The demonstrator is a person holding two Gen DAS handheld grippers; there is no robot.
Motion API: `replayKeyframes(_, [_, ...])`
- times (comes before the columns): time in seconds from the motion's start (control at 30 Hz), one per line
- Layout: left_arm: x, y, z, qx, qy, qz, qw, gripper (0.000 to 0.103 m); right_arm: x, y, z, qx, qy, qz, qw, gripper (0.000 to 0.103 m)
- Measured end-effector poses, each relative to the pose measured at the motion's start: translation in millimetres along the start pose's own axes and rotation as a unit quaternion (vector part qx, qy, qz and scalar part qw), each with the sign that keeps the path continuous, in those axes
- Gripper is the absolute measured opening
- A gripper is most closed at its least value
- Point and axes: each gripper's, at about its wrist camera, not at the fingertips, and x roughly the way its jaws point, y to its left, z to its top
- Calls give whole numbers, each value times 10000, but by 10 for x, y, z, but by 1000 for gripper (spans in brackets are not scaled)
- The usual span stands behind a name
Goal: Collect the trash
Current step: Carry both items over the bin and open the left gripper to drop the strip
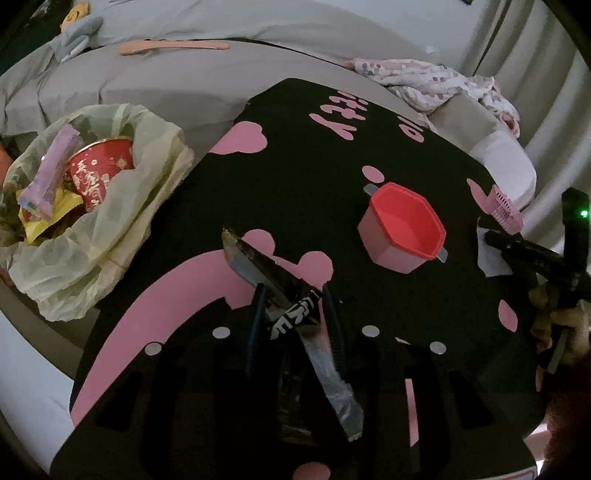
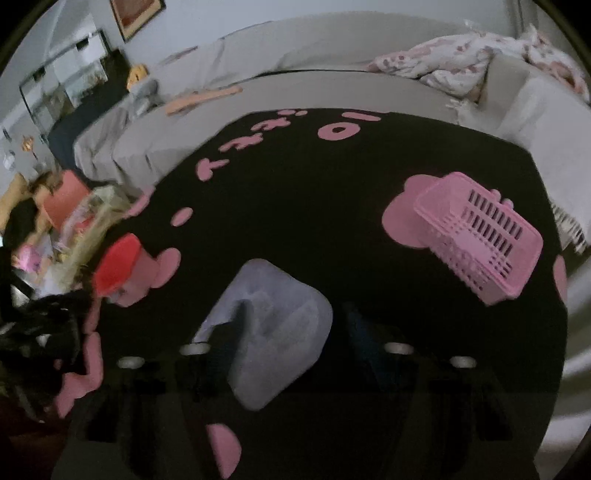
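Left wrist: black-and-pink mat (image 1: 295, 155) beside grey bedding (image 1: 147, 74).

A home living room; grey sofa (image 2: 332, 85), crumpled blanket (image 2: 480, 59), framed picture (image 2: 136, 14) on the wall.

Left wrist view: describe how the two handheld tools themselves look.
The left tool has two slim, dark, flat fingers rising from a black body studded with round silver discs. The right tool, at the frame's edge, is black too, with a small green light glowing on it.
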Motion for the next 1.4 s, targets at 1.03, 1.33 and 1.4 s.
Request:
replayKeyframes(1.03, [-851, 2080, 718, -1764, -1606, 278, 9707, 57, -94, 2851, 1602, -1667, -858, 1853, 9646, 4])
replayKeyframes(1.33, [-1279, 2328, 153, -2528, -1918, 897, 9441, 58, 747, 3816, 1634, -1918, -319, 2157, 9569, 4])
replayKeyframes(1.4, [-1324, 2331, 16, -2580, -1898, 887, 9432, 58, 892, 3978, 1596, -1968, -251, 2192, 9553, 4])
